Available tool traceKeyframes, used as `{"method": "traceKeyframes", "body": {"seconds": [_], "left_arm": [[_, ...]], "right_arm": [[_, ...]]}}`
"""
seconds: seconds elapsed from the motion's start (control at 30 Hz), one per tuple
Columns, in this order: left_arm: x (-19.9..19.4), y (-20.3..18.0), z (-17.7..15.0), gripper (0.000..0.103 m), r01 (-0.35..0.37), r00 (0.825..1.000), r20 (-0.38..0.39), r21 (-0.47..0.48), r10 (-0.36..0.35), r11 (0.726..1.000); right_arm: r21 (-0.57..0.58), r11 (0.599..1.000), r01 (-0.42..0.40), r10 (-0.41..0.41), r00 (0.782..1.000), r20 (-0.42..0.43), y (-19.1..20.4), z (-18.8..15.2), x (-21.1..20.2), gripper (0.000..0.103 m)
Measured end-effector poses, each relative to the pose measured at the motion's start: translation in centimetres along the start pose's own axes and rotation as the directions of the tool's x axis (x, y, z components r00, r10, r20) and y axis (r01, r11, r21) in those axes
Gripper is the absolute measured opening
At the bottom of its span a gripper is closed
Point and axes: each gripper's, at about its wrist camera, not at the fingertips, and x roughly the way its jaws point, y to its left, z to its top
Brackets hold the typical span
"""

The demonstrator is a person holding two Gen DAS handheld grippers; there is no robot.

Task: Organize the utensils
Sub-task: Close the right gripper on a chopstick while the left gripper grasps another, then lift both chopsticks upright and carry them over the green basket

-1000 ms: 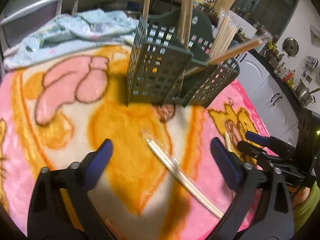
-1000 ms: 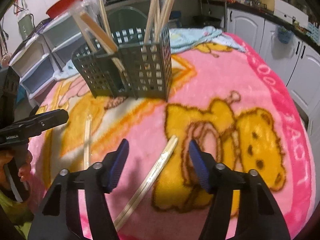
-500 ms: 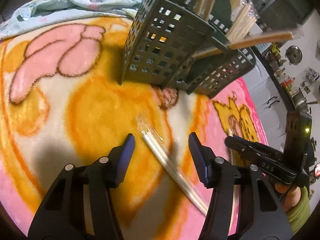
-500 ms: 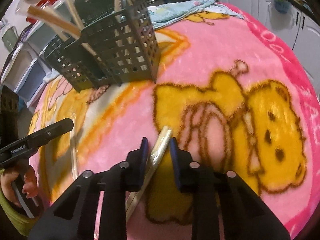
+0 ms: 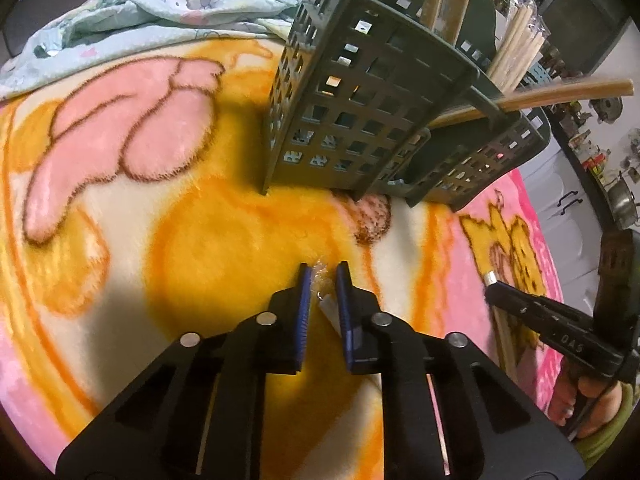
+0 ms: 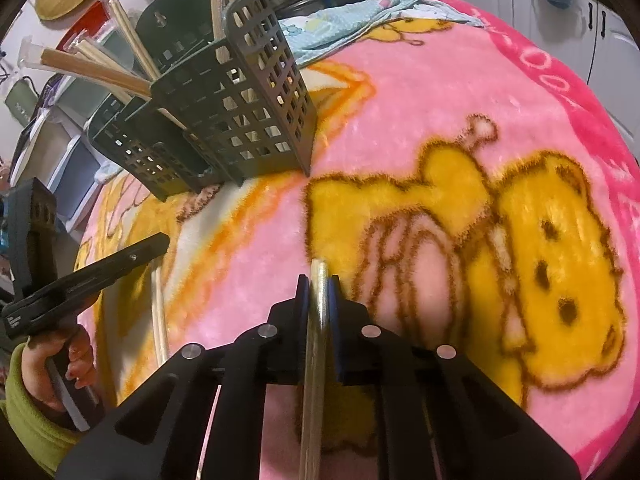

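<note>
Now both grippers have come down and closed in since a sec ago, when each hung over the blanket with jaws wide and its chopstick pair lying loose between them.

L side: left gripper (image 5: 321, 276) jaws are closing, nearly together, w/ the wrapped chopsticks (image 5: 326, 300) between the blue pads. Crinkled wrapper tip pokes out past the fingertips. Pads look to be on it, though a sliver of gap shows on one side in the left wrist view; I'd call it pinched.

R side: right gripper (image 6: 319, 280) jaws also closing, clamped on the second chopstick pair (image 6: 316, 340), which runs straight down the centre line and out past the tips. Contact on both pads is plain here.

Both pairs lie flat on the cartoon blanket (image 6: 420, 100), not lifted yet. A third, unwrapped-looking stick (image 6: 159, 312) lies on the blanket near the left gripper as seen from the right wrist cam. Can't tell if it's single or paired.

Green utensil caddy (image 5: 360, 112) stands further back, well apart from both grips, already w/ several chopsticks leaning in its compartments.

Meaning for the task, my read: pick phase done for two items at once. Next is lift + carry to the caddy. Risk: slippery wrapper on the L one may slide when tilted upright.
</note>
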Motion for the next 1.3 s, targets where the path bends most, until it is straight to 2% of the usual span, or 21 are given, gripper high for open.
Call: {"method": "traceKeyframes", "body": {"seconds": [0.27,0.47,0.63,0.97,1.3], "left_arm": [[-1.1,0.9,0.2,0.003,0.048,0.999,0.014,0.0,-0.048,0.999],[-4.6,0.7,0.7,0.002,0.075,0.992,0.097,0.032,-0.078,0.997],[-7.4,-0.7,1.4,0.002,0.099,0.98,0.17,0.052,-0.106,0.994],[-12.2,-3.3,2.3,0.002,0.129,0.945,0.287,0.117,-0.158,0.985],[-16.4,-5.4,3.4,0.002,0.135,0.909,0.367,0.181,-0.195,0.974]], "right_arm": [[-0.043,0.999,-0.01,0.011,1.0,0.023,1.2,0.0,-0.9,0.009],[-0.116,0.993,-0.028,0.036,0.997,0.067,3.4,0.1,-2.5,0.008],[-0.187,0.982,-0.034,0.059,0.99,0.131,5.5,0.5,-4.9,0.007],[-0.295,0.955,-0.033,0.121,0.951,0.285,8.8,1.2,-10.0,0.007],[-0.355,0.935,0.007,0.159,0.886,0.435,10.6,1.9,-15.2,0.007]]}}
